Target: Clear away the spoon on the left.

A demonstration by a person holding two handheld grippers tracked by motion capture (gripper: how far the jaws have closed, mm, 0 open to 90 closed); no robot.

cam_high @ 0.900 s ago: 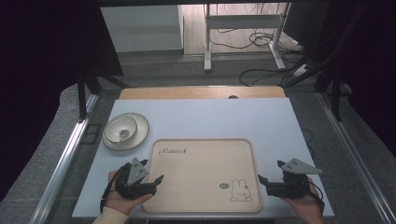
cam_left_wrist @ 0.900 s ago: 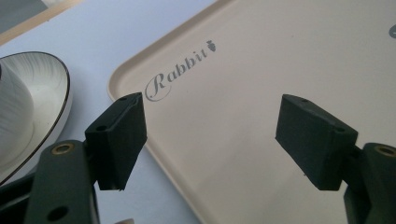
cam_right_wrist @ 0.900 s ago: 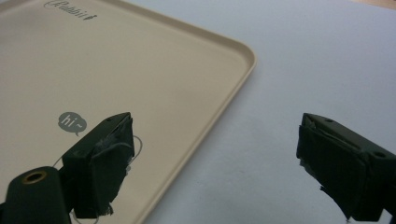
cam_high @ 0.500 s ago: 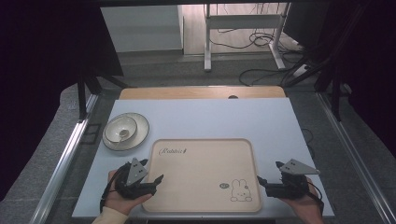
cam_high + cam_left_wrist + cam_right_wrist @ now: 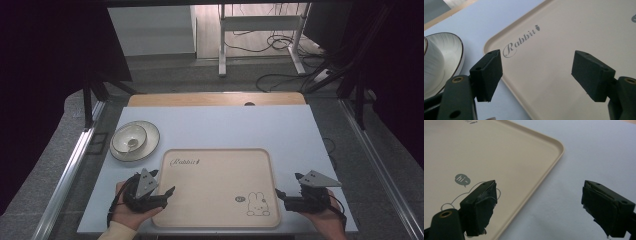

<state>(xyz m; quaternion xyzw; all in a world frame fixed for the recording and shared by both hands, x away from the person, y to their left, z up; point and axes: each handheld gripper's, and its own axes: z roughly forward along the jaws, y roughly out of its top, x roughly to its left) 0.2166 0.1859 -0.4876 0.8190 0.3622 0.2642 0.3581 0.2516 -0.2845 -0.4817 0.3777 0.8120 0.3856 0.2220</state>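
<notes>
On my counter (image 5: 225,127) a small white bowl (image 5: 129,139) sits on a ribbed plate (image 5: 150,136), with what may be a spoon inside; cables (image 5: 270,47) trail across the floor beyond.

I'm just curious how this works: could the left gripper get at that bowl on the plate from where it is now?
Probably yes. The left gripper hovers at the tray's near left corner with jaws open and nothing between them, and bare table lies between it and the bowl on its plate.
</notes>
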